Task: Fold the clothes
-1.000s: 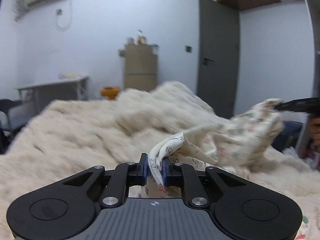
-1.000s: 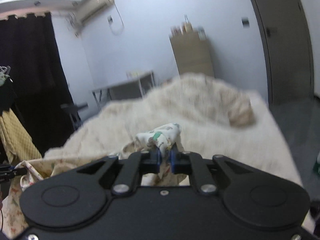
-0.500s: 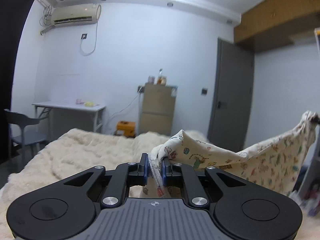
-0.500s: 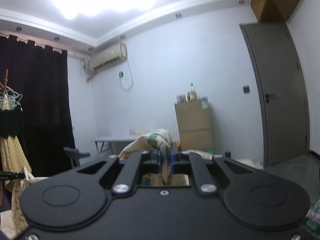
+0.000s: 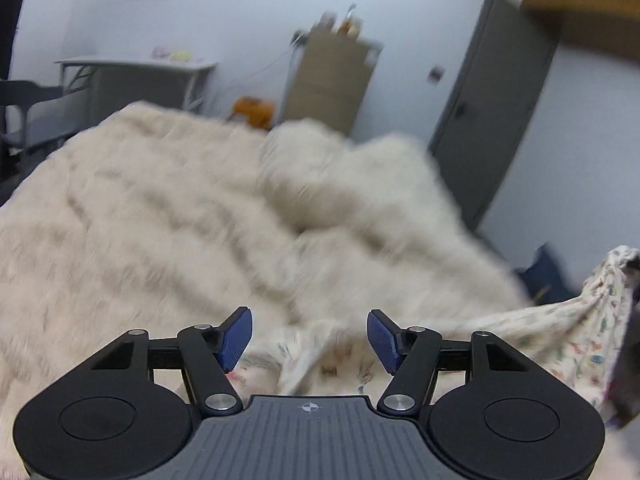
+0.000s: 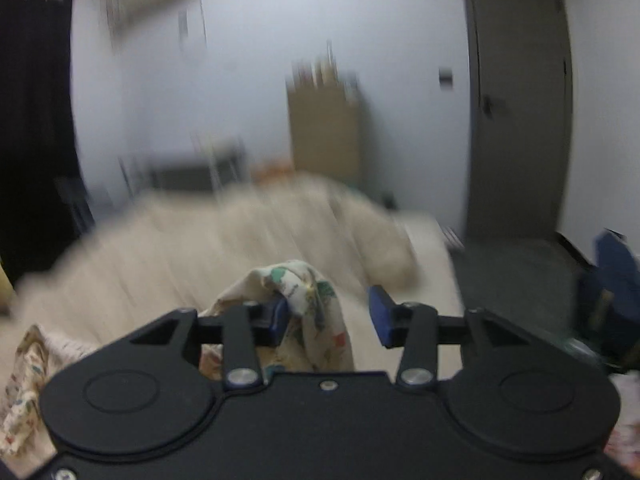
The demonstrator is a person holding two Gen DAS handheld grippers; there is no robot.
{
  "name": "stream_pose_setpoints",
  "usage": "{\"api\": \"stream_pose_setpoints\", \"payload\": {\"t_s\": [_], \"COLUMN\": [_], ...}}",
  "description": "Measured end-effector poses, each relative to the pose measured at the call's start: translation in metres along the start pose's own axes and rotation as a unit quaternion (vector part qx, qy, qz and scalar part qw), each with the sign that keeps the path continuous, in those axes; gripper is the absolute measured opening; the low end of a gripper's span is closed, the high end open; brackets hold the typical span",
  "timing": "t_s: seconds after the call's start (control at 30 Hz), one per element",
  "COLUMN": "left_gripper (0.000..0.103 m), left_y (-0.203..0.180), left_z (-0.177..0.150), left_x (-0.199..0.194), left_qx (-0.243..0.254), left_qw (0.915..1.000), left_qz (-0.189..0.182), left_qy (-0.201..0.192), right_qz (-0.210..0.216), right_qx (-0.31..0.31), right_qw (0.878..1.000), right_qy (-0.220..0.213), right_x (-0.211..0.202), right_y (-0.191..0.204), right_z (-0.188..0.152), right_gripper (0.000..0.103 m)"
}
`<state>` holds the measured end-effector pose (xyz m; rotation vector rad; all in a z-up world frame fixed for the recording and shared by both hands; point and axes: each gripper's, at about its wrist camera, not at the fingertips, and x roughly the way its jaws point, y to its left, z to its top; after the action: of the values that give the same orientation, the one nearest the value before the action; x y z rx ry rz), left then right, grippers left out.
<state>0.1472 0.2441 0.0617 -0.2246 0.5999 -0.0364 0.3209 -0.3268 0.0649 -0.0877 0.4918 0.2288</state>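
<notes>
No lettering I can read anywhere; both views are smeared, and the only mark I can pick out is a small crosshair symbol on my left gripper's grey housing.

My left gripper (image 5: 310, 336) stands wide, blue pads (image 5: 236, 338) well apart with nothing between them. The printed garment (image 5: 552, 332) lies crumpled on the fluffy cream blanket (image 5: 160, 216) just beyond those pads, then stretches out toward 3 o'clock, where its far corner is bunched up against a dark shape at the frame edge.

On the right wrist view, my right gripper (image 6: 329, 312) is spread too. A fold of the garment (image 6: 308, 292) is draped over the pad at 9 o'clock and hangs down beside it; the pad at 3 o'clock stands clear of the cloth. More of the garment trails off at 8 o'clock.

Around the bed: a tan cabinet (image 5: 328, 80) at 12 o'clock with blurred items on top, an orange object (image 5: 252, 110) at its foot, a grey door (image 5: 492, 112) at 2 o'clock, a white table (image 5: 136, 80) and a grey chair (image 5: 28, 112) toward 10 o'clock. The right view adds a black curtain (image 6: 36, 128) at 9 o'clock and something blue (image 6: 616, 272) at 3 o'clock.
</notes>
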Motion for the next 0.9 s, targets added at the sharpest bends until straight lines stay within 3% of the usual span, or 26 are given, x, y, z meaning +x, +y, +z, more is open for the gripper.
{"api": "stream_pose_setpoints", "payload": {"t_s": [0.07,0.13,0.23,0.3,0.37,0.43,0.53,0.63,0.7,0.77,0.8,0.83,0.87,0.9], "left_gripper": [0.07,0.085,0.089,0.089,0.089,0.089,0.09,0.09,0.09,0.084,0.069,0.048,0.037,0.015], "left_y": [-0.01,-0.016,-0.024,-0.022,-0.016,-0.013,-0.018,-0.033,-0.04,-0.053,-0.056,-0.058,-0.065,-0.068], "left_z": [-0.028,-0.046,-0.081,-0.105,-0.128,-0.149,-0.177,-0.196,-0.199,-0.203,-0.203,-0.202,-0.199,-0.197], "left_x": [-0.012,-0.02,-0.039,-0.045,-0.05,-0.058,-0.065,-0.057,-0.046,-0.031,-0.03,-0.029,-0.025,-0.024], "left_qx": [0.046,0.083,0.161,0.171,0.151,0.13,0.127,0.148,0.155,0.177,0.182,0.185,0.184,0.183], "left_qw": [0.9986,0.9958,0.9855,0.9846,0.9883,0.9894,0.986,0.9847,0.985,0.9831,0.9823,0.9812,0.9798,0.9792], "left_qz": [0.0,0.004,0.022,0.013,-0.022,-0.065,-0.108,-0.092,-0.076,-0.038,-0.026,-0.015,0.004,0.005], "left_qy": [-0.027,-0.038,-0.047,-0.035,-0.009,0.004,0.009,0.01,0.009,-0.024,-0.039,-0.053,-0.078,-0.087], "right_qz": [-0.006,0.011,0.053,0.119,0.186,0.222,0.262,0.297,0.293,0.266,0.259,0.249,0.243,0.242], "right_qx": [-0.038,-0.066,-0.112,-0.153,-0.187,-0.208,-0.24,-0.25,-0.267,-0.299,-0.31,-0.325,-0.335,-0.342], "right_qw": [0.999,0.997,0.992,0.981,0.965,0.953,0.935,0.922,0.918,0.917,0.915,0.912,0.91,0.908], "right_qy": [0.026,0.023,0.011,0.002,-0.003,-0.008,-0.004,0.005,0.007,0.005,0.005,0.003,-0.004,-0.011], "right_x": [0.016,0.014,0.0,-0.016,-0.032,-0.042,-0.055,-0.065,-0.074,-0.075,-0.074,-0.069,-0.063,-0.059], "right_y": [0.008,0.019,0.048,0.068,0.09,0.108,0.132,0.148,0.161,0.174,0.178,0.185,0.191,0.196], "right_z": [-0.028,-0.047,-0.067,-0.08,-0.094,-0.103,-0.121,-0.139,-0.152,-0.168,-0.173,-0.177,-0.18,-0.18], "right_gripper": [0.047,0.055,0.058,0.067,0.073,0.079,0.079,0.079,0.079,0.079,0.079,0.079,0.076,0.071]}}
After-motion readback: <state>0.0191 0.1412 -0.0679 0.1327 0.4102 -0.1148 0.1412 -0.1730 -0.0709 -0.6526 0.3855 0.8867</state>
